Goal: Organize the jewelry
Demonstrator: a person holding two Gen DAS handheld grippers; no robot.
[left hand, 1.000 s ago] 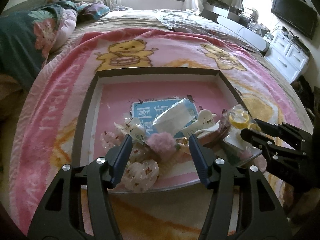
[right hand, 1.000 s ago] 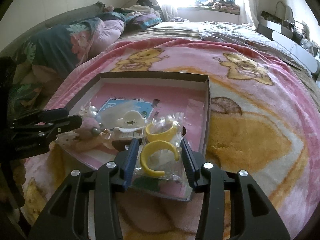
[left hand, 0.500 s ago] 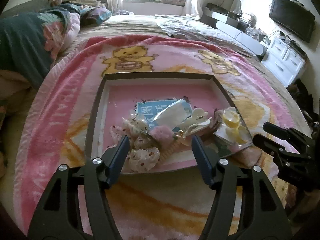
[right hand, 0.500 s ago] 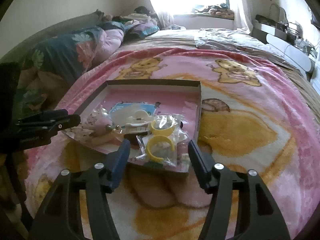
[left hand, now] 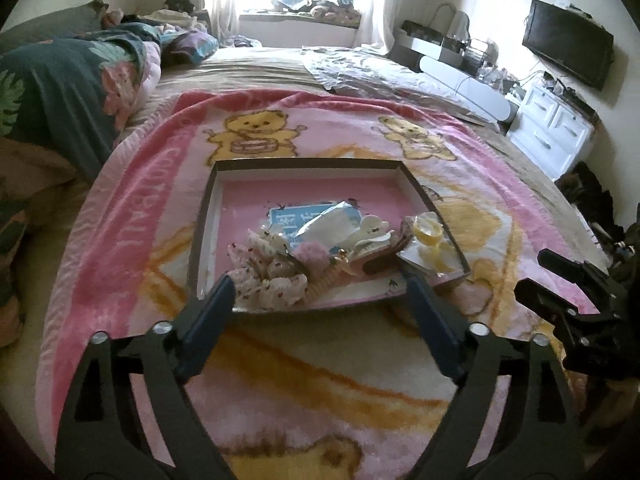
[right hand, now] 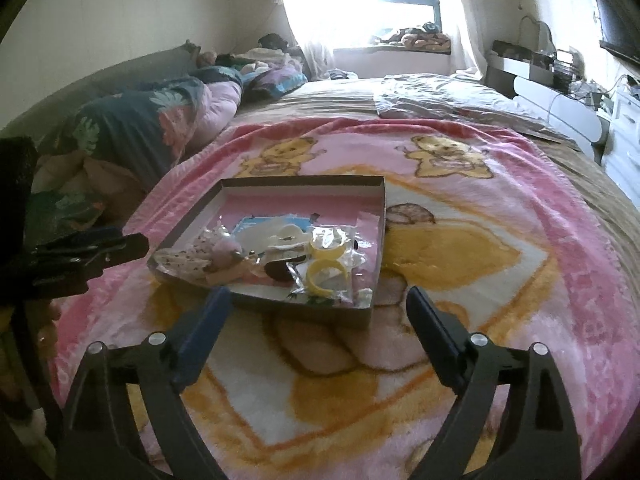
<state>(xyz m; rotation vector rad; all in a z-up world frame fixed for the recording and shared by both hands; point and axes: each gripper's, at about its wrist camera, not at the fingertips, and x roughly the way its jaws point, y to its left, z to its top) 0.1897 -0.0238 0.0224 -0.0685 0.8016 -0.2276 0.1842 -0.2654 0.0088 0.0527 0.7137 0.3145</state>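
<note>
Jewelry pile point(left hand: 320, 256) heaped at near edge of tray point(left hand: 304, 166) on pink blanket point(left hand: 132, 216); left gripper point(left hand: 318, 292) and right gripper point(right hand: 318, 300) spread wide, jaws just opened, nothing between; judgement: next pick one piece only, approach from above, avoid snagging bagged yellow rings point(right hand: 326, 266) at near right corner

A bear-print blanket point(left hand: 132, 220) covers the bed, television point(left hand: 568, 54) beyond.

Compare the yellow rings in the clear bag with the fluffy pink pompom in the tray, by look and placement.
The yellow rings are smooth, hard-looking open hoops; the pink pompom is a fuzzy ball. The rings are sealed in a clear bag; the pompom lies loose. The rings sit near the right corner of the tray; the pompom sits in the left pile. Both rest at the tray's near end, untouched.
</note>
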